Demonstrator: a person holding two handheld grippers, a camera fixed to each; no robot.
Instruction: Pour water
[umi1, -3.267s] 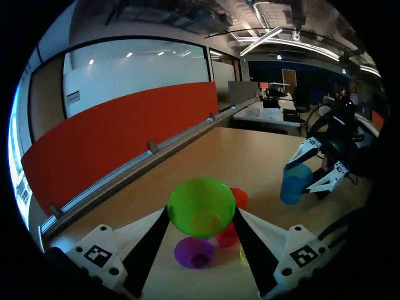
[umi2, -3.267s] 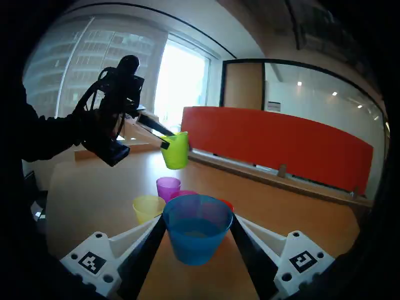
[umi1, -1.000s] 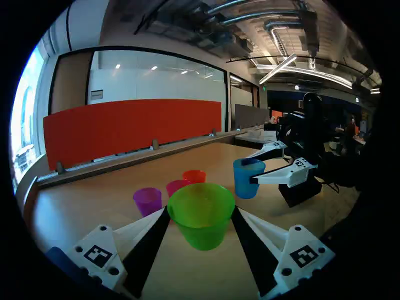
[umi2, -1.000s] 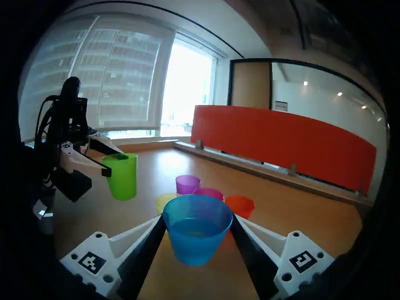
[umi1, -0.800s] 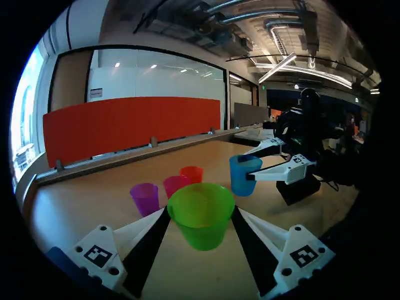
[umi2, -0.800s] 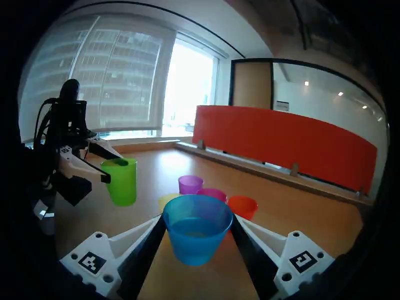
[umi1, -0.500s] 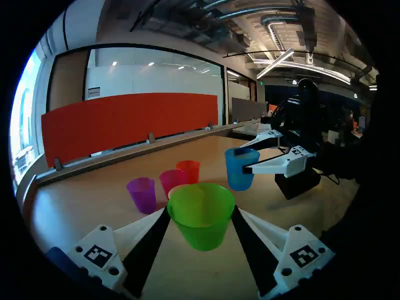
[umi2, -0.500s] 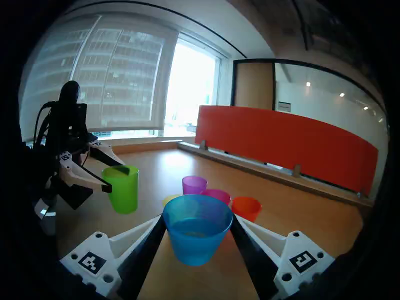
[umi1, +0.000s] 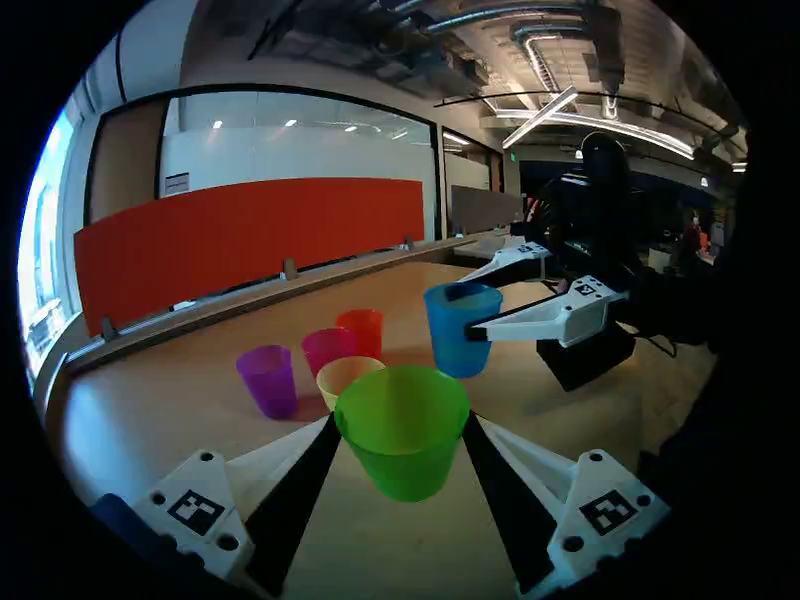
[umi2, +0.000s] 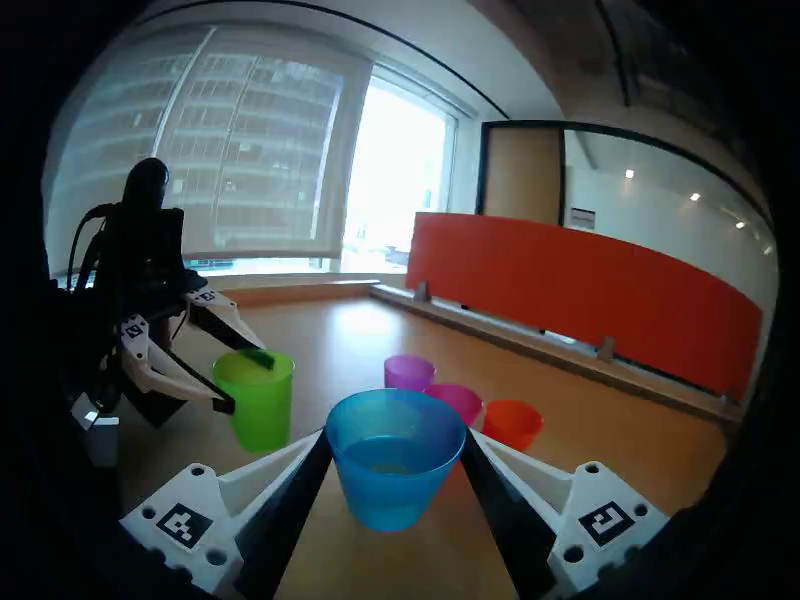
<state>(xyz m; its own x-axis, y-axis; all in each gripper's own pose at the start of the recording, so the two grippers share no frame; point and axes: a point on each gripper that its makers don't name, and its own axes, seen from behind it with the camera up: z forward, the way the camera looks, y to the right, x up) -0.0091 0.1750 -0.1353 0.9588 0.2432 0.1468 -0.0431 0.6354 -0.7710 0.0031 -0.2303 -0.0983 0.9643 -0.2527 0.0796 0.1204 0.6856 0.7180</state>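
Left gripper (umi1: 400, 420) is closed on the upright green cup (umi1: 402, 460), and the upright blue cup (umi2: 392, 490), in which liquid (umi2: 392, 467) is seen, is clamped by the right gripper (umi2: 395, 435), both being held near the purple cup (umi1: 268, 380), pink cup (umi1: 326, 348), yellow cup (umi1: 345, 374) and orange cup (umi1: 362, 328) grouped on the table (umi1: 150, 440).
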